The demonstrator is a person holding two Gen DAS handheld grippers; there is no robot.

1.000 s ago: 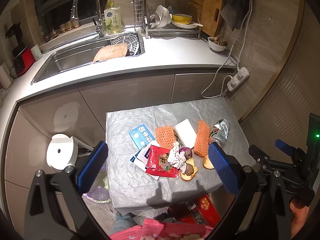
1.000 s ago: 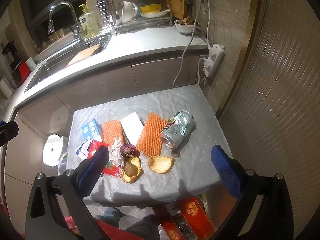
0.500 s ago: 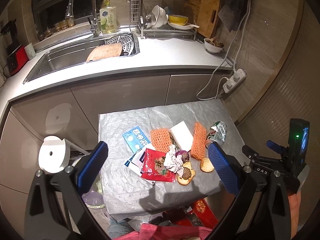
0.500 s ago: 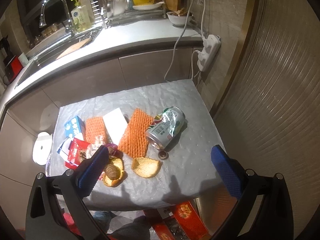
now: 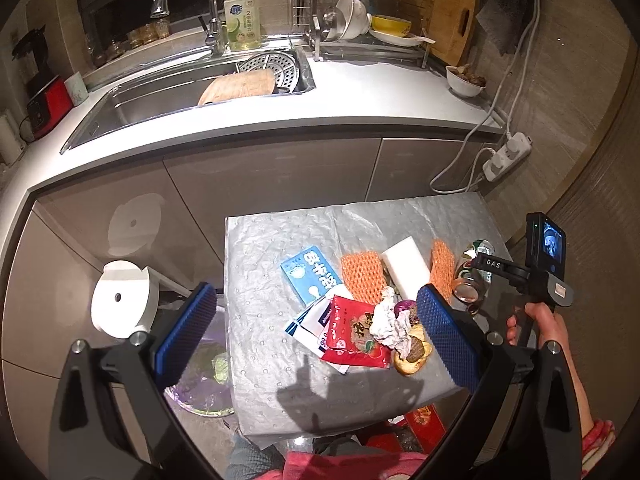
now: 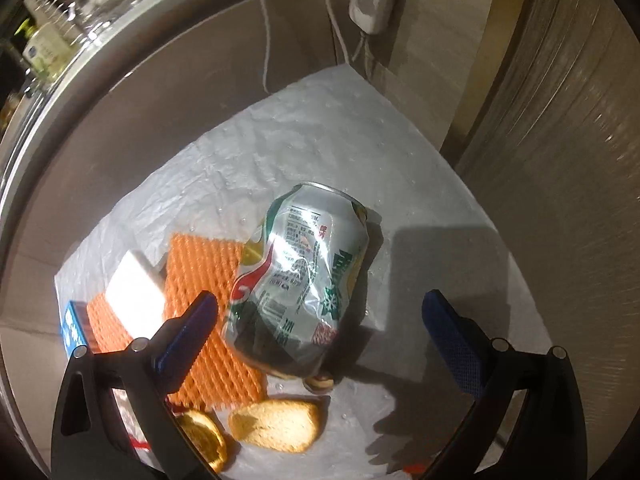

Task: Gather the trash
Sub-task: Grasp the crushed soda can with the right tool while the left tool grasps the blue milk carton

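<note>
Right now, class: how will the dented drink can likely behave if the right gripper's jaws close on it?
The can lies on its side, so a nudge may roll it. Its wall is already crumpled, suggesting thin metal that could buckle further. The shiny surface may slip; the right gripper is open around it.

Wide-open right tool above crushed can, orange mesh beside

the right tool has dropped close over the dented can, jaws spread either side.
</note>
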